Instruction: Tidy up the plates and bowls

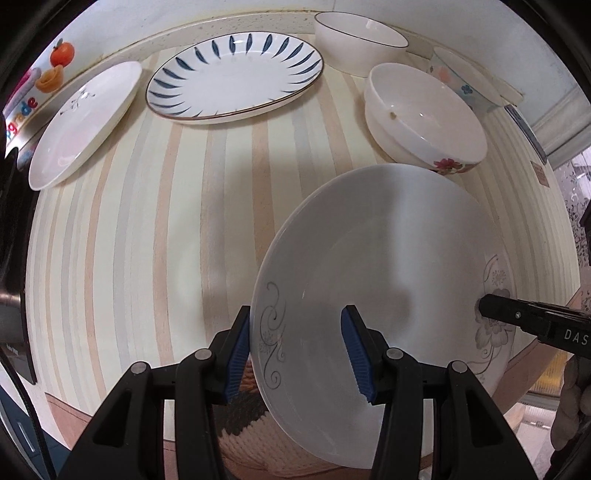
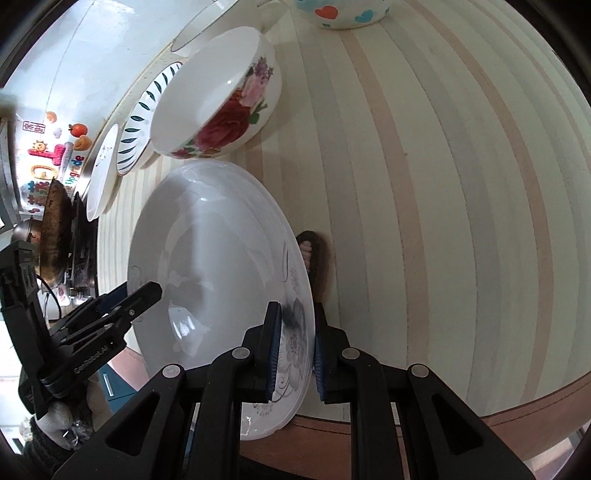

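Observation:
A white plate point(image 1: 369, 258) with grey flower drawings hangs tilted over the front edge of the striped table point(image 1: 166, 221). My right gripper point(image 2: 297, 306) is shut on its rim at the grey flower; in the left wrist view it enters from the right point(image 1: 487, 304). My left gripper point(image 1: 295, 310) stands open astride the opposite rim, one blue pad outside the plate and one over its inside, and the right wrist view has it at the plate's point(image 2: 207, 258) left edge point(image 2: 147, 290). Further back sit a rose bowl point(image 2: 218, 99) and a blue-leaf plate point(image 1: 236, 77).
At the back of the table are a plain white plate point(image 1: 81, 122), a black-rimmed white bowl point(image 1: 354, 40), stacked flowered bowls point(image 1: 424, 118) and a bowl with blue flowers point(image 1: 461, 77). A heart-patterned bowl point(image 2: 343, 14) and a dark wok point(image 2: 55, 236) show in the right wrist view.

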